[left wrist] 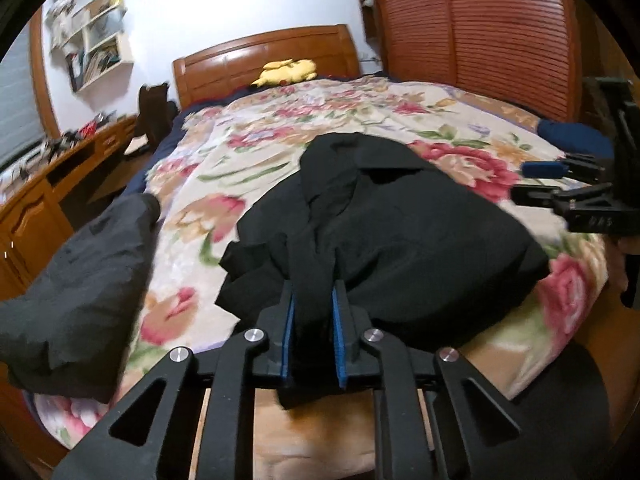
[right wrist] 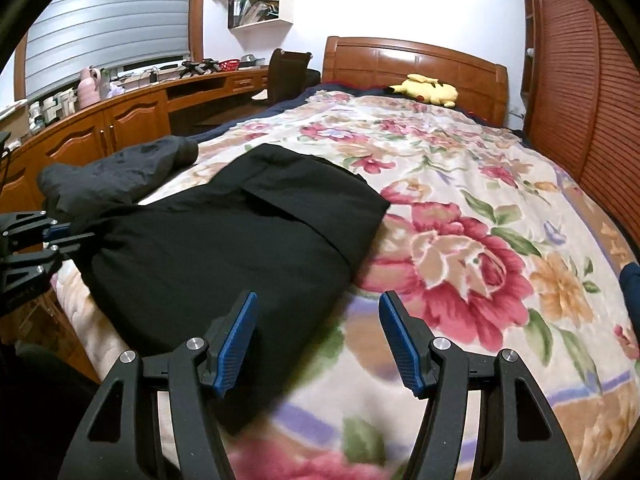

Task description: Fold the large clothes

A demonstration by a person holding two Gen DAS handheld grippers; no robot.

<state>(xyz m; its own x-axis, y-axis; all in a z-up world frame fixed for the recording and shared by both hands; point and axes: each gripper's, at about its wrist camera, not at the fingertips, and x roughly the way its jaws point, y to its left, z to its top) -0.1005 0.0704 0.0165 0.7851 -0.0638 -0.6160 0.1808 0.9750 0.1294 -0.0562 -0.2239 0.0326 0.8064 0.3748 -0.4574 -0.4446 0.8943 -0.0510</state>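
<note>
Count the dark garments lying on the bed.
2. The black garment lies near the foot of the floral blanket, its edge bunched between the left hand-held gripper pads. The grey garment lies beyond it at the bed's edge. Others may be hidden.

From the left wrist we look forward and down along the left claw (left wrist: 314, 300), close over the bed's near edge, toward the wooden headboard (left wrist: 264, 60). From the right wrist we look the same way along the right claw (right wrist: 316, 312), set further right and facing slightly left. Both views share the floral blanket (left wrist: 248, 128), the black garment (left wrist: 400, 216), the yellow plush toy (left wrist: 286, 70) and the wall shelf (left wrist: 94, 40); each view catches the other claw at its side edge.
</note>
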